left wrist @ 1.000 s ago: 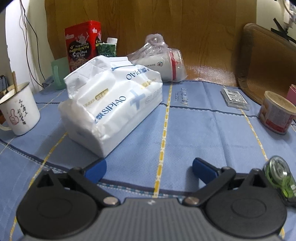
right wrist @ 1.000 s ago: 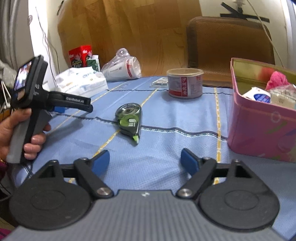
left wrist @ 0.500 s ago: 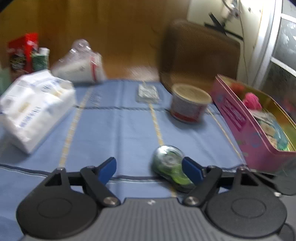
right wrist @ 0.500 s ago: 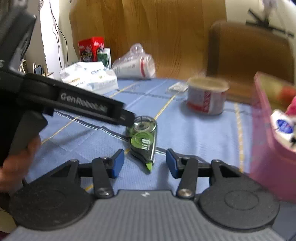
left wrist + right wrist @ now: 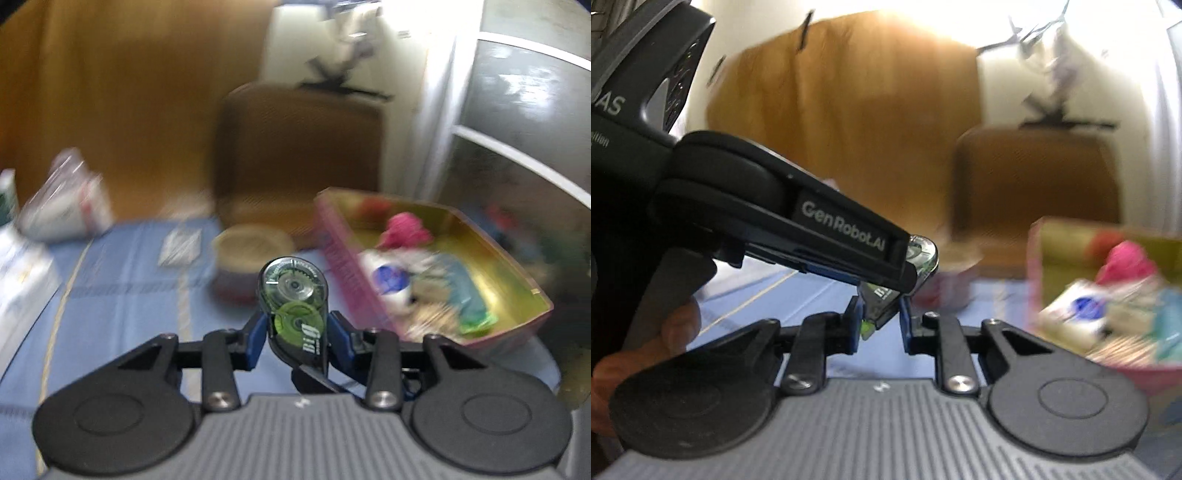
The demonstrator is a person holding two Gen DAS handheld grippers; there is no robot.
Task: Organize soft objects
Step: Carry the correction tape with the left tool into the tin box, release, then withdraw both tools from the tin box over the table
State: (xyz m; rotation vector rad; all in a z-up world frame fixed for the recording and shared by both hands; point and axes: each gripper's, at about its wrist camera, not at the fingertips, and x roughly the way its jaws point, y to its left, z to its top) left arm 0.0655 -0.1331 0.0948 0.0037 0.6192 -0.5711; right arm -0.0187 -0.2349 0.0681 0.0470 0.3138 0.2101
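A green correction tape dispenser (image 5: 291,284) stands upright, lifted off the blue tablecloth (image 5: 122,295). My left gripper (image 5: 297,326) is shut on its lower body, jaws still closing. In the right wrist view the left gripper (image 5: 908,269) reaches in from the left with the dispenser (image 5: 881,299) in it. My right gripper (image 5: 880,325) is closing on the dispenser's green tip, and both pads touch it. The pink box (image 5: 340,254) at right holds soft items, among them a pink cloth (image 5: 402,229) and a small tissue pack (image 5: 388,280). Both views are blurred.
A large white tissue pack (image 5: 22,288) lies at the far left, with a bagged cup (image 5: 62,206) behind it. A round tin (image 5: 251,258) stands beyond the dispenser. A brown chair back (image 5: 299,155) rises behind the table. A person's hand (image 5: 679,332) grips the left handle.
The left gripper swung right from the tissue pack to the correction tape, shut on it and lifted it. The right gripper's jaws narrowed around the tape's tip.
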